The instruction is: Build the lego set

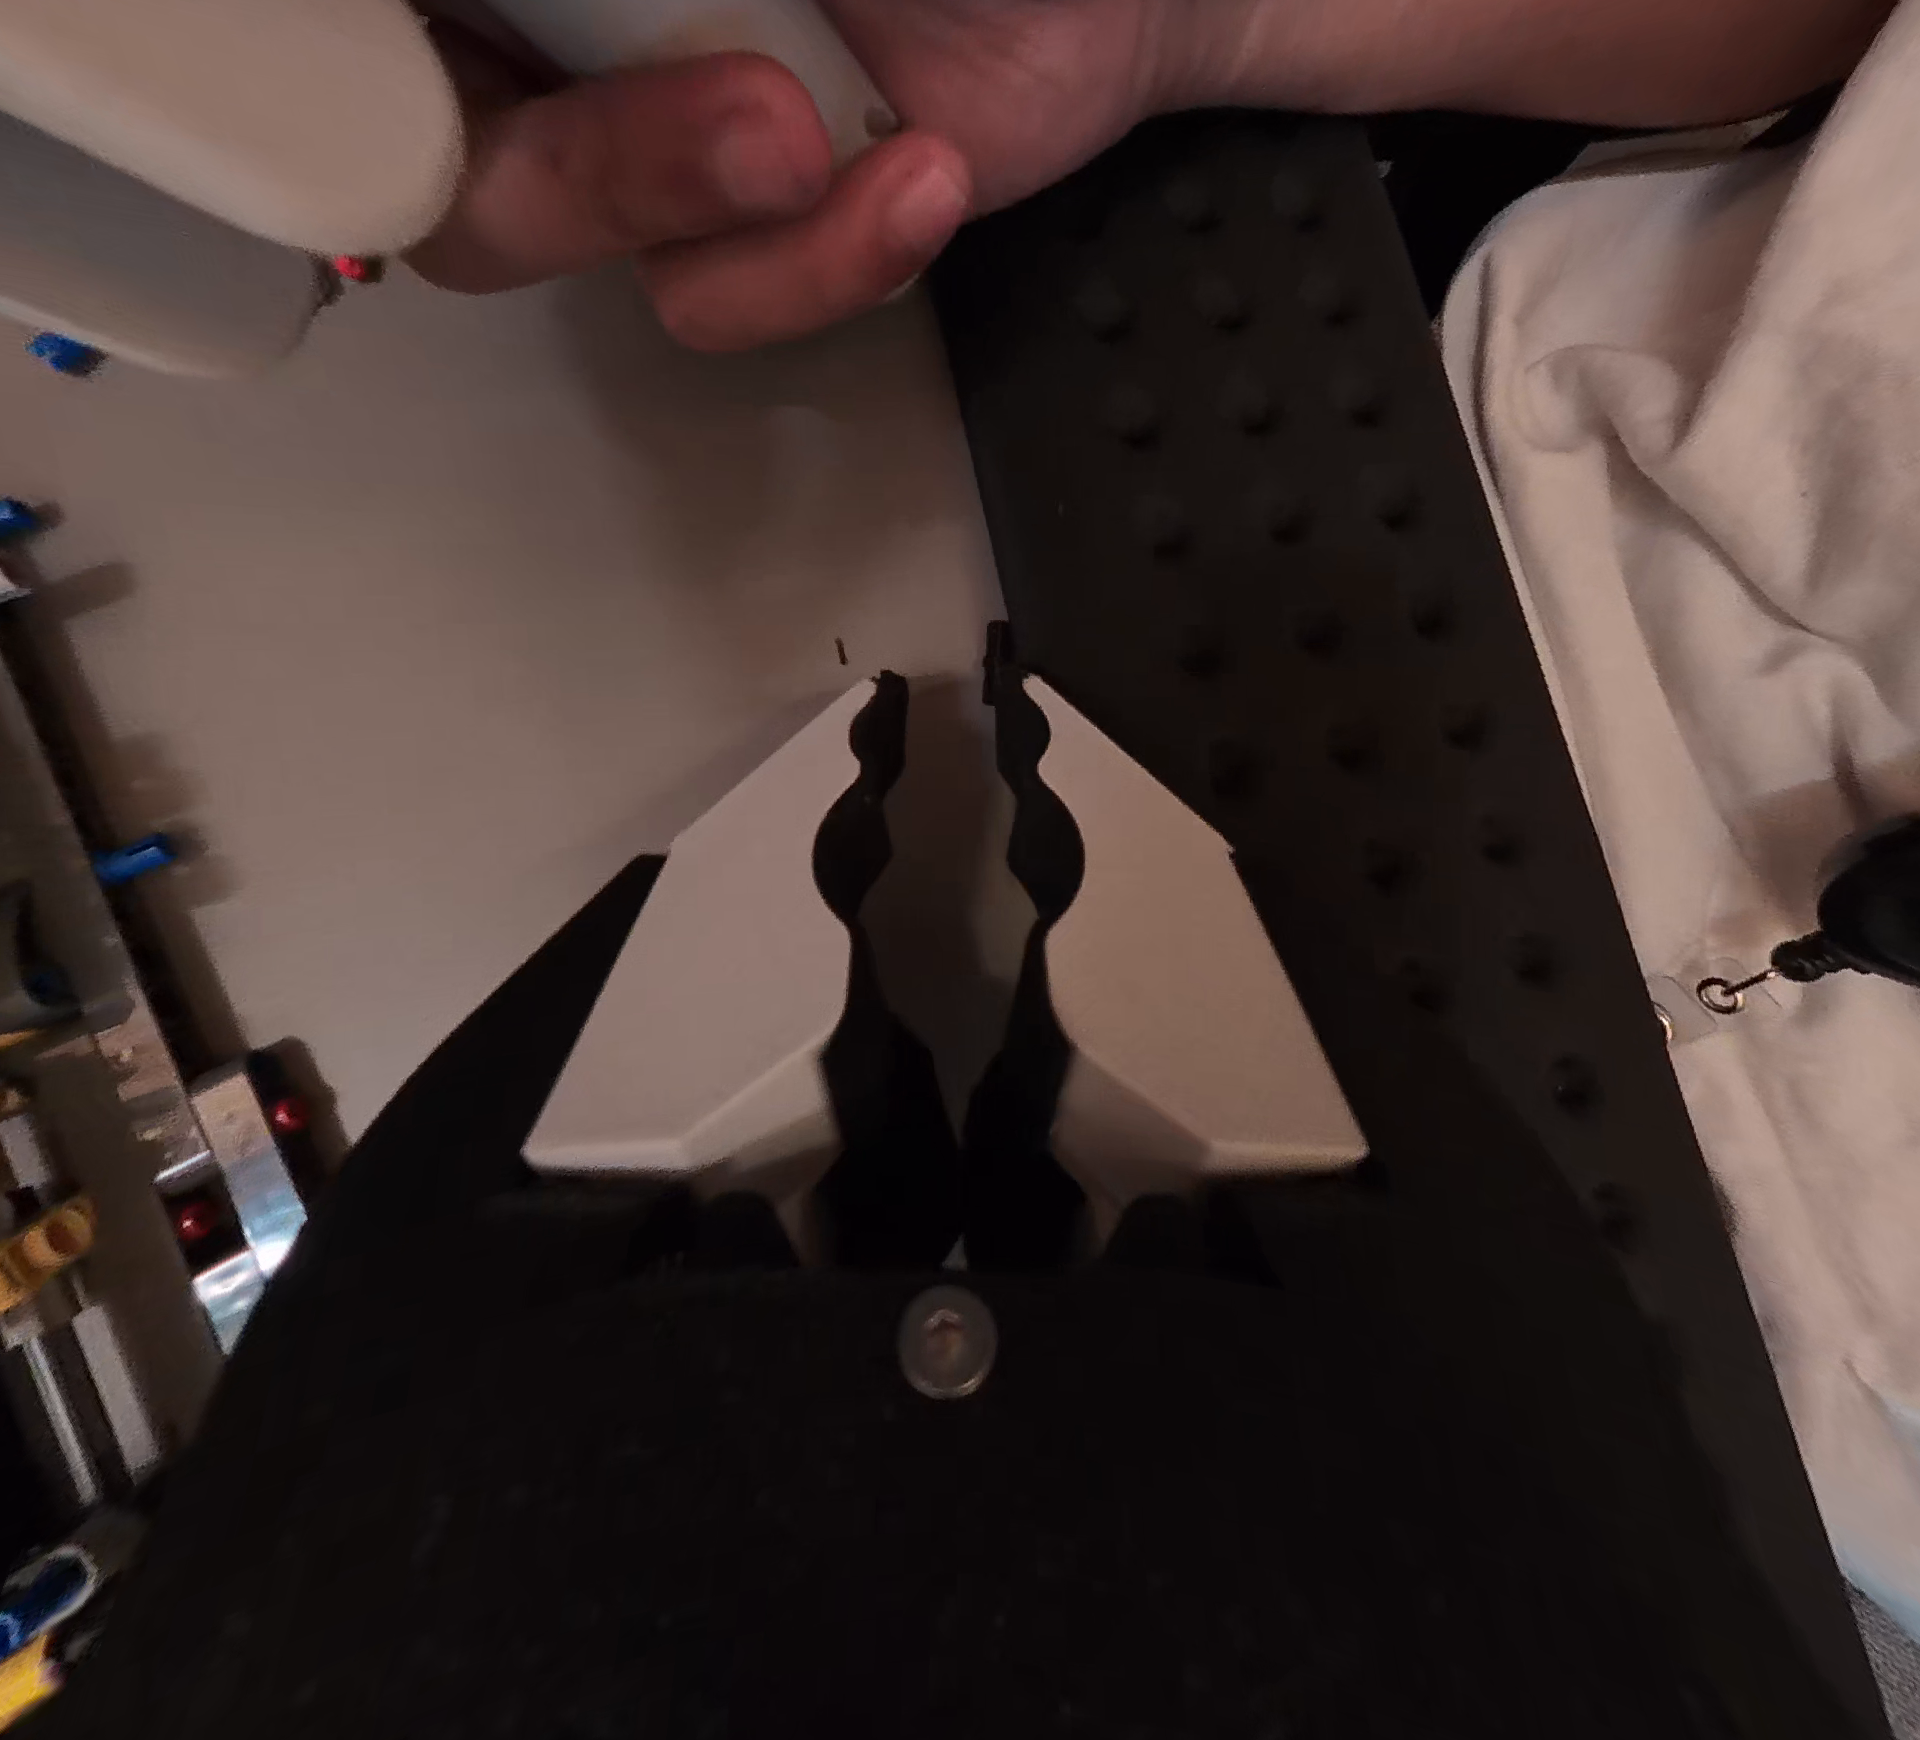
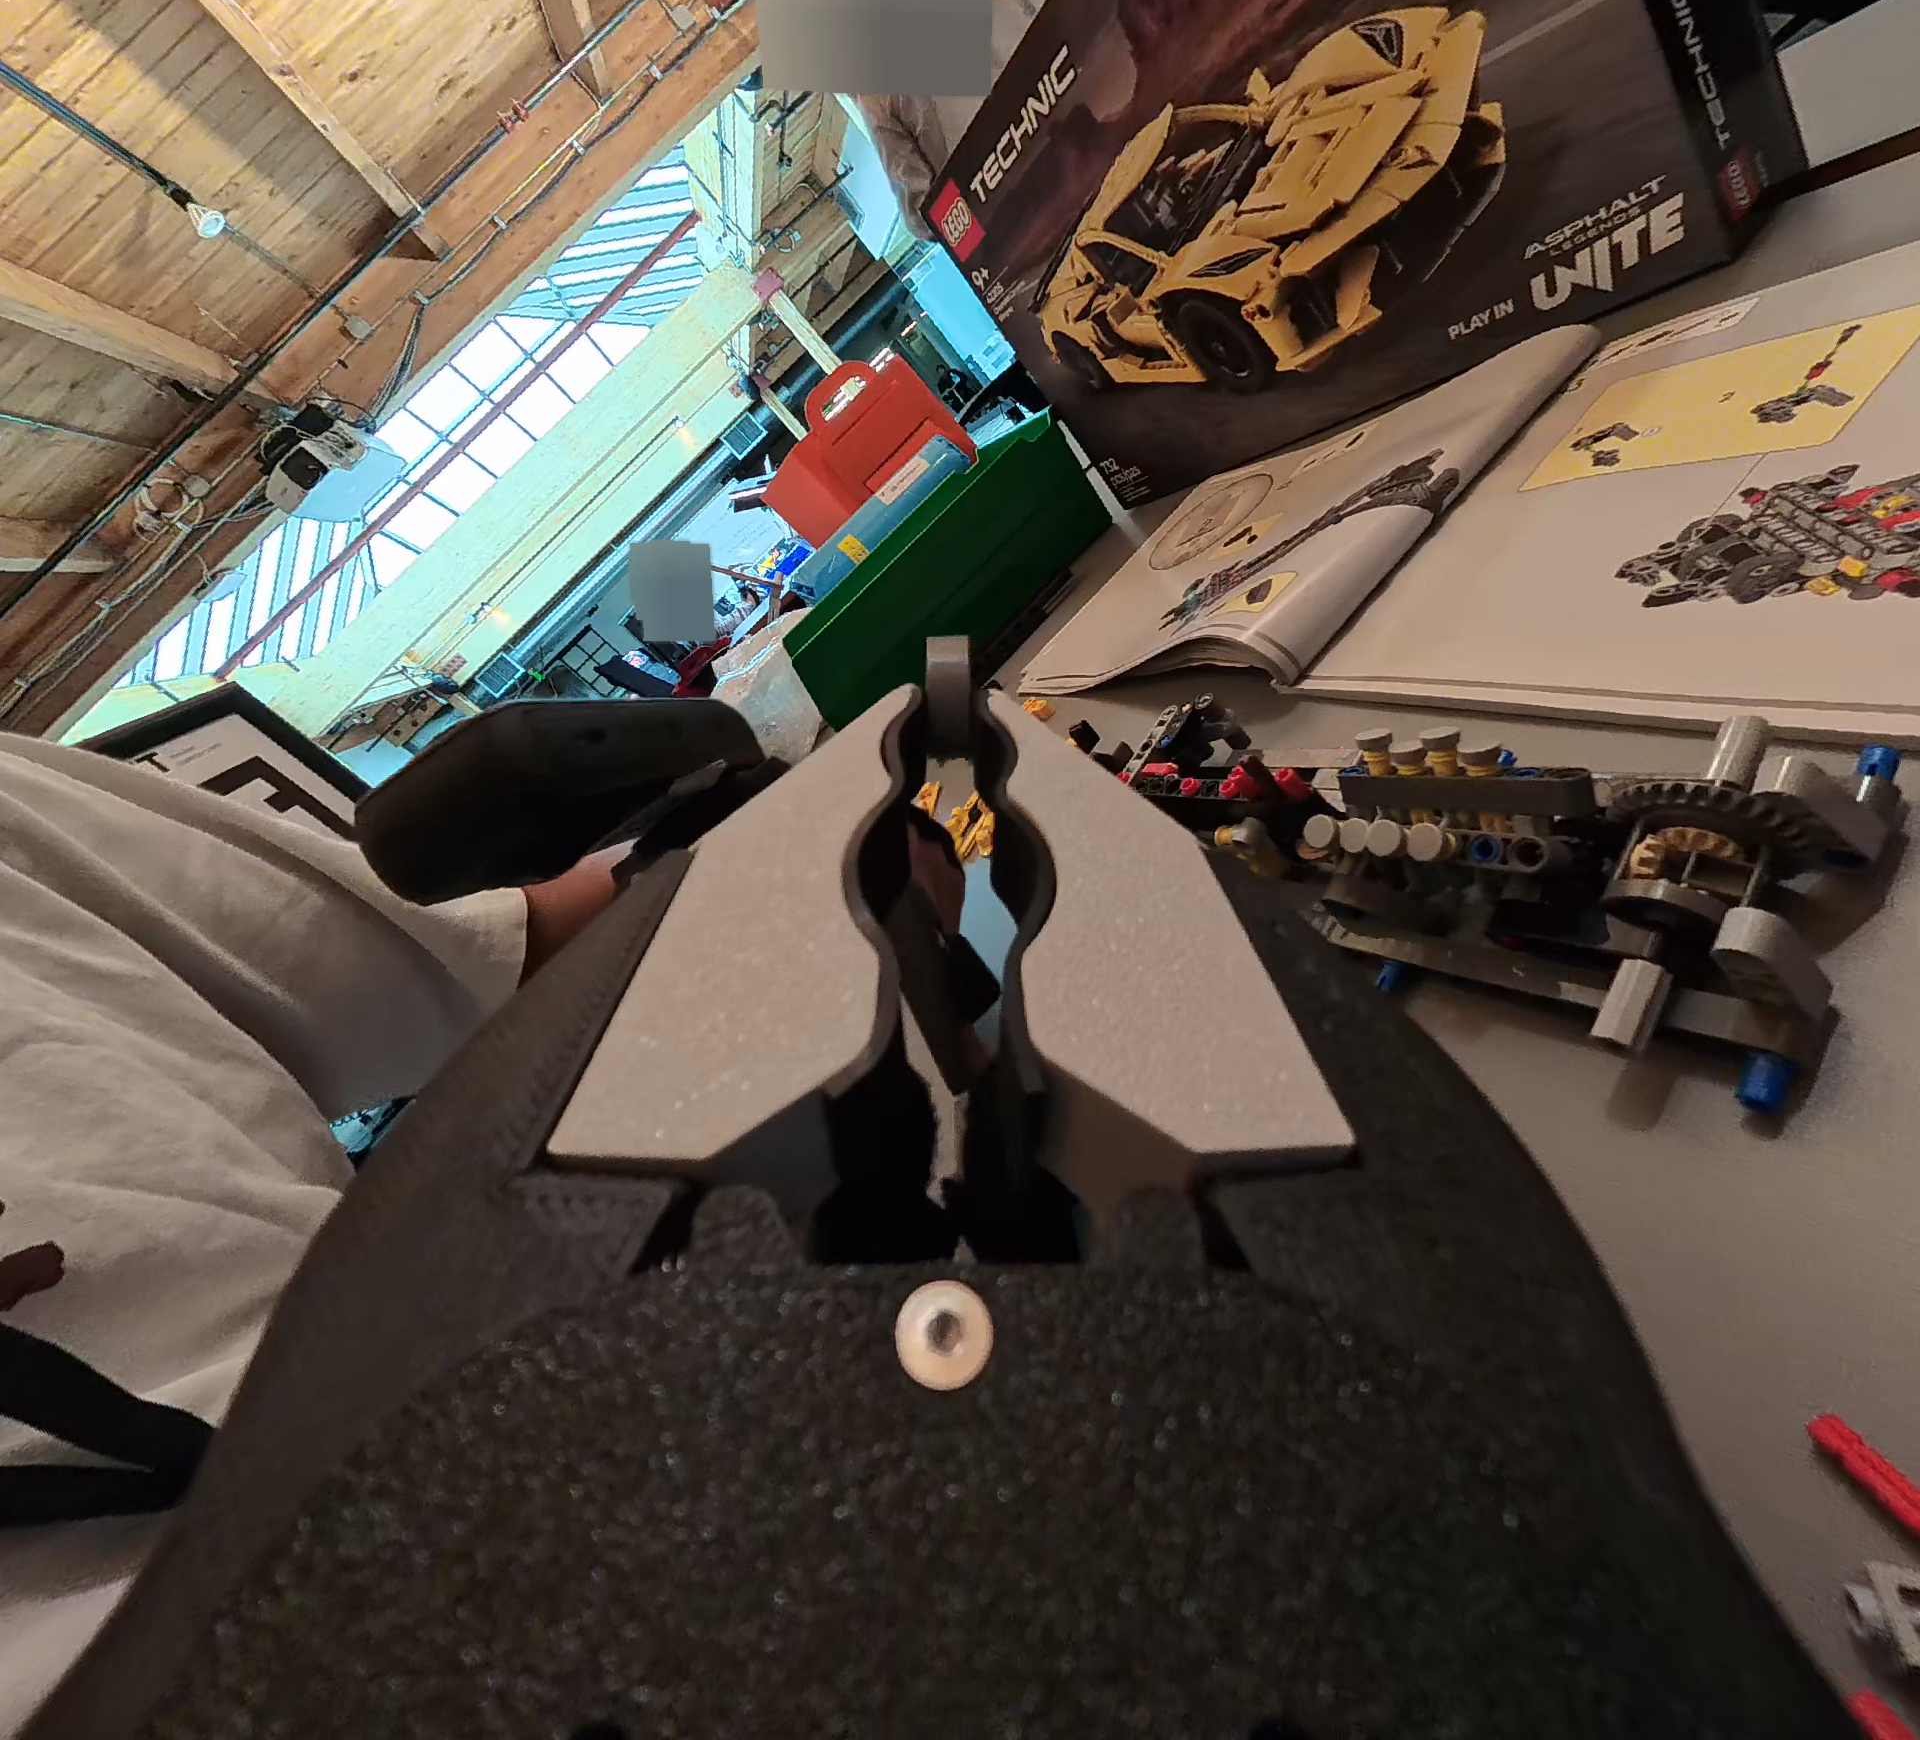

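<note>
In the right wrist view my right gripper point(image 2: 951, 714) is shut on a dark grey Lego piece point(image 2: 948, 672) that sticks out past the fingertips, held up off the table. The part-built grey chassis point(image 2: 1538, 859), with gears, yellow pistons and blue pins, lies on the table to the right. The left gripper's black body point(image 2: 561, 786) hangs to the left. In the left wrist view my left gripper point(image 1: 945, 670) has its tips a little apart, and I see nothing between them. It points at a white surface beside a black studded panel point(image 1: 1247, 495).
A hand point(image 1: 727, 173) grips a white handle just ahead of the left gripper, with white cloth point(image 1: 1683, 547) on the right. Loose blue, red and yellow parts point(image 1: 52, 1254) lie at the left edge. The set box point(image 2: 1299, 163), open booklet point(image 2: 1455, 547), green bin point(image 2: 935, 578) and a red axle point(image 2: 1860, 1472) surround the chassis. Some 15 centimetres of space lies between my two pairs of fingers.
</note>
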Available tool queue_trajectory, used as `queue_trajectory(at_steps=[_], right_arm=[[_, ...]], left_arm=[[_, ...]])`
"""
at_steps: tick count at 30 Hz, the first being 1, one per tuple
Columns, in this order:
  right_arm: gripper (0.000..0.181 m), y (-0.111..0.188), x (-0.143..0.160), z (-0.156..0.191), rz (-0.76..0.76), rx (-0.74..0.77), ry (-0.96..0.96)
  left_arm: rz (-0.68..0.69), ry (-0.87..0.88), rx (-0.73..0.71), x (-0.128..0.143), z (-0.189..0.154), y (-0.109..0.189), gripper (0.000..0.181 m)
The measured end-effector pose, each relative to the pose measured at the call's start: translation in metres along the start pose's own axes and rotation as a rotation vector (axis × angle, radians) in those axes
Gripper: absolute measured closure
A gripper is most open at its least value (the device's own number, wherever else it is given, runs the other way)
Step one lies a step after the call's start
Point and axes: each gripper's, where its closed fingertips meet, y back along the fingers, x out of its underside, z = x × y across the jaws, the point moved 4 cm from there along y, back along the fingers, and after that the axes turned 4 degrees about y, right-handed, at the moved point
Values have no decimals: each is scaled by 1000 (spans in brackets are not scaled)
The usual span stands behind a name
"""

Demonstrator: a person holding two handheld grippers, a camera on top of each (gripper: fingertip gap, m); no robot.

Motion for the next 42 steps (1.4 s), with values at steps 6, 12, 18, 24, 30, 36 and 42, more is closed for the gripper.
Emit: queue_trajectory(at_steps=[6,12,18,24,30,36,42], right_arm=[[175,1,-2,0,-15,-9,-17],[175,2,-2,-1,-16,-5,-13],[175,4,-4,-2,-28,-1,-15],[175,4,-5,-2,-32,-10,-26],[175,4,-4,-1,-28,-15,-27],[175,4,-5,-3,-32,-3,-24],[175,3,-5,-5,-32,-1,-28]], left_arm=[[-16,-35,-33,2,-1,1,168],[-55,-110,29,-1,0,4,168],[2,-133,86,-4,4,-2,161],[-13,-134,36,-4,6,-6,169],[-41,-119,23,-2,6,-6,178],[-2,-97,-6,3,9,1,179],[318,85,-40,41,12,78,179]])
